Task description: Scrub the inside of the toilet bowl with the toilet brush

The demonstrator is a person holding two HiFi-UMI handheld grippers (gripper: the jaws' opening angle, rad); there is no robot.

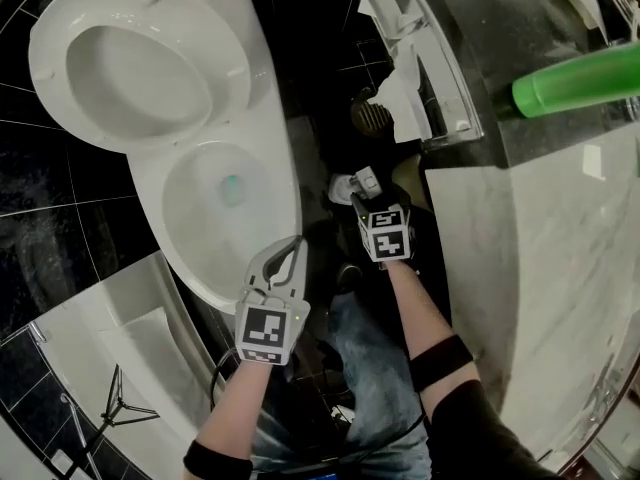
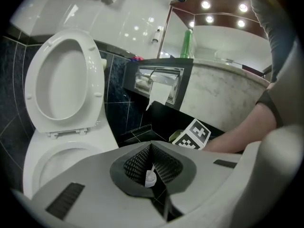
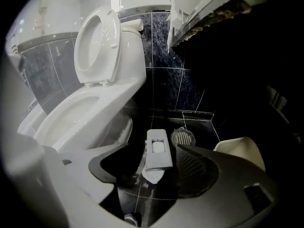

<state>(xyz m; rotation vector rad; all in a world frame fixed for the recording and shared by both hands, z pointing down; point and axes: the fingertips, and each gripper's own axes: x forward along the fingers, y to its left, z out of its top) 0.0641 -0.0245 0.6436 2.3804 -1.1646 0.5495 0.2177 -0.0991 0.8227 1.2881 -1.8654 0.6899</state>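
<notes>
The white toilet stands with its seat [image 1: 130,68] lifted, and the bowl [image 1: 225,193] [image 2: 61,160] [image 3: 71,113] holds a little water. On the dark floor to the right of the bowl, the toilet brush stands upright. Its pale flat handle top [image 1: 345,186] [image 3: 158,151] points up between the jaws of my right gripper [image 1: 362,183] [image 3: 155,161]. Those jaws stand wide on either side of the handle, and the pads are not touching it. My left gripper [image 1: 295,248] [image 2: 152,148] hovers by the bowl's near rim, shut with nothing in it.
A round floor drain [image 3: 183,137] [image 1: 370,115] lies just behind the brush. A toilet paper holder [image 2: 159,82] [image 1: 405,88] hangs under the marble counter [image 1: 560,268]. On the counter stands a green bottle [image 1: 570,78] [image 2: 186,44]. A cream bin [image 3: 240,151] is at the right.
</notes>
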